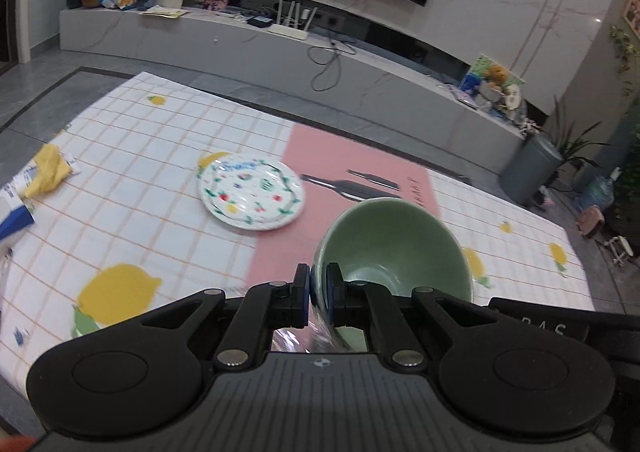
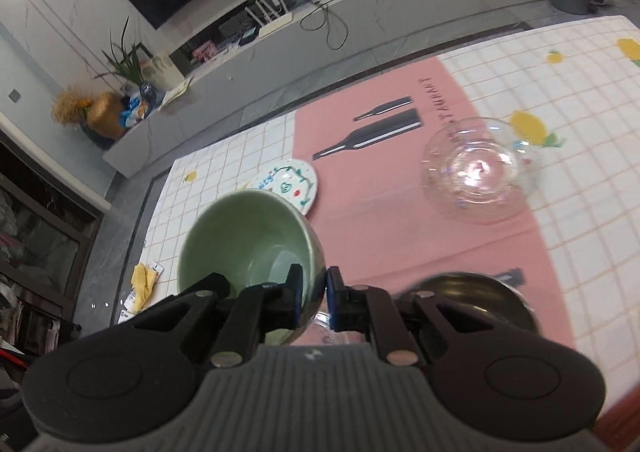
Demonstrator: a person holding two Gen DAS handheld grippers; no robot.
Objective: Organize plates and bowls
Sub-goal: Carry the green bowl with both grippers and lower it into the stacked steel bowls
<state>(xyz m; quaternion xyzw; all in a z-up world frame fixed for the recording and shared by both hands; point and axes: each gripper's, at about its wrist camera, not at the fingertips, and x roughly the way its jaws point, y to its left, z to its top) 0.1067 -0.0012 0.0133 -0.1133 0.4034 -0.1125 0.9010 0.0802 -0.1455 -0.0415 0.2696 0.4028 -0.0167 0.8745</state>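
A: Grippers?
B: Left gripper (image 1: 318, 284) and right gripper (image 2: 315, 294) both clamped on green bowl (image 1: 394, 246) rim, opposite sides.
A: Bowl location?
B: Held above the tablecloth (image 1: 132, 188), near the floral plate (image 1: 251, 196).

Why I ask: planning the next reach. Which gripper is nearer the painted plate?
Left. The left gripper, shut on the green bowl rim, has the painted plate just ahead to its left; the right gripper, on the opposite rim, sees the plate beyond the bowl.
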